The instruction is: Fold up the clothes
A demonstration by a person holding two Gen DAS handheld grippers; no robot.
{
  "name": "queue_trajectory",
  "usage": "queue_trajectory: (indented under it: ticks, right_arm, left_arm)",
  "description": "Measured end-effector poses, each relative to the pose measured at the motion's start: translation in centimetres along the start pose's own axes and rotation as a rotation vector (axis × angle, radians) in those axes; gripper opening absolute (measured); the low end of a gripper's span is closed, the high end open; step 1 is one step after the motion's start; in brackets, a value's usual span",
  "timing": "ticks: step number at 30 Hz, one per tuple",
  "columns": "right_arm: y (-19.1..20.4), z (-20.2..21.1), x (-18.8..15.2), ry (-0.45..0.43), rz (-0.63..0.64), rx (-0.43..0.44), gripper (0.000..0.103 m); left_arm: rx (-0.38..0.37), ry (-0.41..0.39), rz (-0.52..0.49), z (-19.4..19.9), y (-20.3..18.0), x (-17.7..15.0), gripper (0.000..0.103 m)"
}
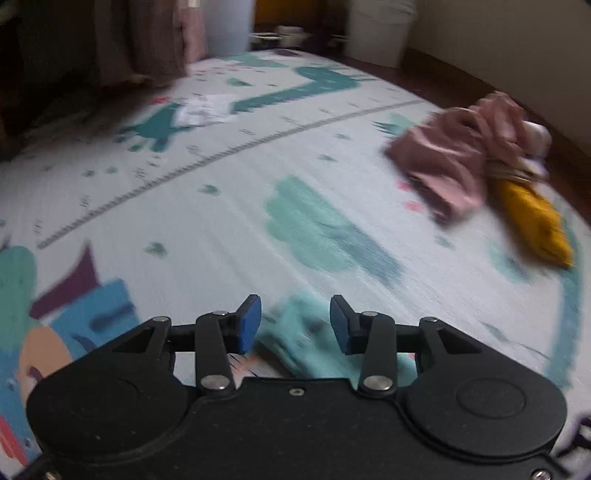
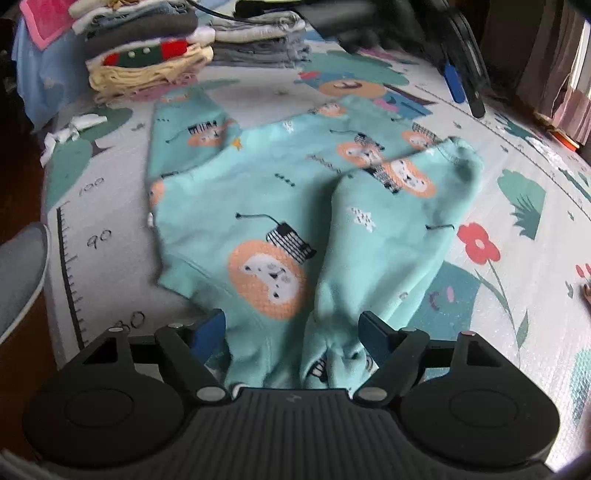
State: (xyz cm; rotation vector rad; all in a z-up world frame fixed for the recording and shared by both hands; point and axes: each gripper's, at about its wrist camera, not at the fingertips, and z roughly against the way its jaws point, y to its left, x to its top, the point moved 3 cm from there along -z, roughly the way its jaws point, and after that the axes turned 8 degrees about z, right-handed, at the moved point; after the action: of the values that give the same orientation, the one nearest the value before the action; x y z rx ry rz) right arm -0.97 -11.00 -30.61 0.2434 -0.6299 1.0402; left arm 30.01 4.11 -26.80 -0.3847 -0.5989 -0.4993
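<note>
A teal child's sweatshirt (image 2: pixel 266 206) with orange lion prints lies spread on the printed play mat (image 2: pixel 517 206). One sleeve (image 2: pixel 391 221) is folded in over the body. My right gripper (image 2: pixel 291 332) is open just above the garment's near edge, with cloth bunched between the blue pads. My left gripper (image 1: pixel 295 325) is open and empty, low over the mat, with a teal edge of the sweatshirt (image 1: pixel 306 339) under its fingers. The other gripper (image 2: pixel 458 62) shows dark at the mat's far side in the right wrist view.
Stacks of folded clothes (image 2: pixel 147 55) stand at the far left of the mat. A heap of pink and mustard clothes (image 1: pixel 476 162) lies at the mat's right edge. A curtain (image 1: pixel 136 40) and white bins (image 1: pixel 376 29) stand beyond the mat (image 1: pixel 221 206).
</note>
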Motion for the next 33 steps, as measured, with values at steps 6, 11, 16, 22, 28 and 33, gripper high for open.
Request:
queue_trajectory:
  ticks: [6,11,16,22,28,33]
  right_arm:
    - [0.3,0.7,0.1,-0.038,0.036,-0.023,0.079]
    - [0.6,0.5,0.2,-0.038,0.067,-0.028,0.079]
    - [1.0,1.4,-0.6,-0.044,0.08,-0.027,0.079]
    - [2.2,2.6,-1.8,-0.075,0.112,-0.031,0.079]
    - [2.0,2.2,-2.3,-0.023,0.096,-0.039,0.079]
    - [1.6,2.3,-2.4,-0.047,0.084,-0.047,0.079]
  left_arm:
    - [-0.148,0.045,-0.081,-1.7,-2.7,-2.9,0.039]
    - [0.098,0.081,-0.222,-5.9,-3.3,-4.3,0.034]
    - [0.049,0.037,-0.192,-4.4,-3.3,-2.9,0.034]
    - [-0.023,0.083,-0.209,-4.3,-5.5,-4.0,0.034]
    - [-0.022,0.107,-0.192,-4.7,-5.4,-4.4,0.034]
    - [-0.238,0.147,-0.175,-2.5,-6.0,-5.8,0.034]
